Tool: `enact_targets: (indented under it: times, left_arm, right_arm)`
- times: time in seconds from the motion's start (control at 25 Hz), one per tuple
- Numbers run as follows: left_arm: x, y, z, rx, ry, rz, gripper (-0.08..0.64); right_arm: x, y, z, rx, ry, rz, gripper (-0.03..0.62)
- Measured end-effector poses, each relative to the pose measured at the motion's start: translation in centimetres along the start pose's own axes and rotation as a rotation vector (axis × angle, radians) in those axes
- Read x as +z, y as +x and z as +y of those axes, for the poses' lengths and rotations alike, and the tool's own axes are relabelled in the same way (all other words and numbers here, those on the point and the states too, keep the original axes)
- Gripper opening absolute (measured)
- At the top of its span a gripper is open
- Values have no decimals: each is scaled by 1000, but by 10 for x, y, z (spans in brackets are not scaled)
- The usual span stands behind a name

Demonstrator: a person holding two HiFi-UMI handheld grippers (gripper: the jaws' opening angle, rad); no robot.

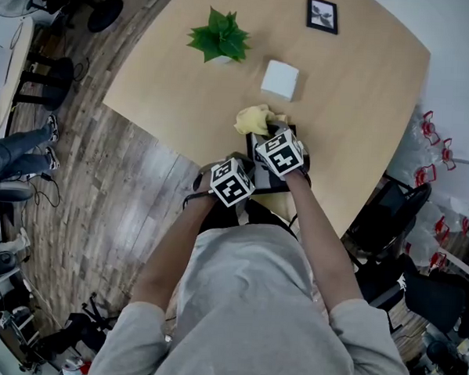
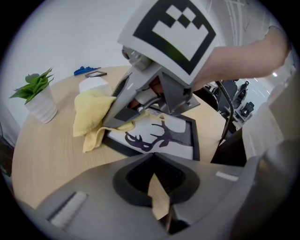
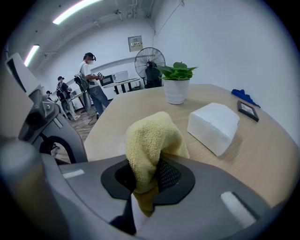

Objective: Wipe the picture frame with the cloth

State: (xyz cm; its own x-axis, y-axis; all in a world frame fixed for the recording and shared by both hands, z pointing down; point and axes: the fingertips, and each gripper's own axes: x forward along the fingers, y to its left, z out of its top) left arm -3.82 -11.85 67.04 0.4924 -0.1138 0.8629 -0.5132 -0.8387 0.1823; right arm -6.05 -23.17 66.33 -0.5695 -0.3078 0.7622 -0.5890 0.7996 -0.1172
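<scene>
**A:** Two grippers. The right gripper (image 3: 146,185) is clamped on the soft yellow terry cloth (image 3: 149,140), which looks limp, so a bunched fold is best.

**B:** And the left gripper (image 2: 158,192)?

**A:** Its jaws are nearly together and hold nothing. Its view shows the black-rimmed deer picture frame (image 2: 161,136) flat on the wooden tabletop (image 2: 47,154), the cloth touching it. The right gripper view misses the frame.

Overhead head view, low gripper views share table (image 1: 357,87).
</scene>
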Motion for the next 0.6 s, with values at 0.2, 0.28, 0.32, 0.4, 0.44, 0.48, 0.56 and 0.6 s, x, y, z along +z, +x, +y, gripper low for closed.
enact_targets:
  times: [0.2, 0.28, 0.32, 0.4, 0.44, 0.48, 0.56, 0.6]
  left_arm:
    - [1, 1, 0, 11, -10, -5, 52]
    - [1, 1, 0, 11, -10, -5, 52]
    - [1, 1, 0, 11, -9, -6, 52]
    - [1, 0, 0, 13, -9, -8, 52]
    - [0, 0, 0, 15, -10, -9, 52]
    - [0, 0, 1, 17, -11, -10, 52]
    - [0, 0, 1, 21, -9, -8, 52]
    - [0, 0, 1, 22, -7, -8, 52]
  right_arm:
    - [5, 7, 24, 67, -47, 10, 51]
    - [4, 7, 31, 87, -56, 11, 51]
    - [4, 5, 33, 96, -59, 11, 51]
    - [1, 4, 36, 118, -57, 5, 51]
    - [0, 3, 39, 131, -54, -3, 51]
    - [-1, 2, 41, 143, -54, -12, 51]
    - [-3, -2, 45, 157, -65, -18, 51]
    - [-6, -5, 47, 160, -74, -10, 51]
